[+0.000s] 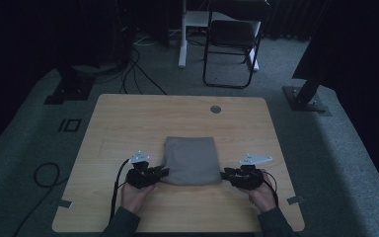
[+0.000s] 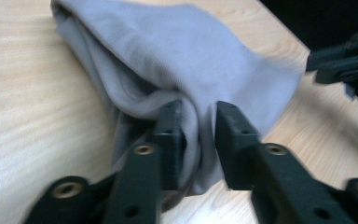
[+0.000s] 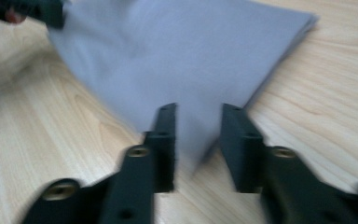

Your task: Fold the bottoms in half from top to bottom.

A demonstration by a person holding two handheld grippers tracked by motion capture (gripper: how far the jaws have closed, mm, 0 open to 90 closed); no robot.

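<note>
High view: folded grey fabric cloth [image 1: 191, 160] lies mid-surface w/ left tool [image 1: 164, 172] at its 7 o'clock corner, right tool [image 1: 224, 174] at 5; both parted, corners between jaws, unclamped.

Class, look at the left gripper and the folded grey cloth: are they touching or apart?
Touching. In the left gripper view, the left gripper has a bunched corner of the grey cloth between its jaws, pressed against the left-hand jaw; a slim gap shows beside the other.

A folded grey cloth [image 3: 186, 56] lay on the wooden table [image 3: 317, 107], its near corner between the right gripper [image 3: 198, 140]'s parted fingers [image 3: 165, 140].
</note>
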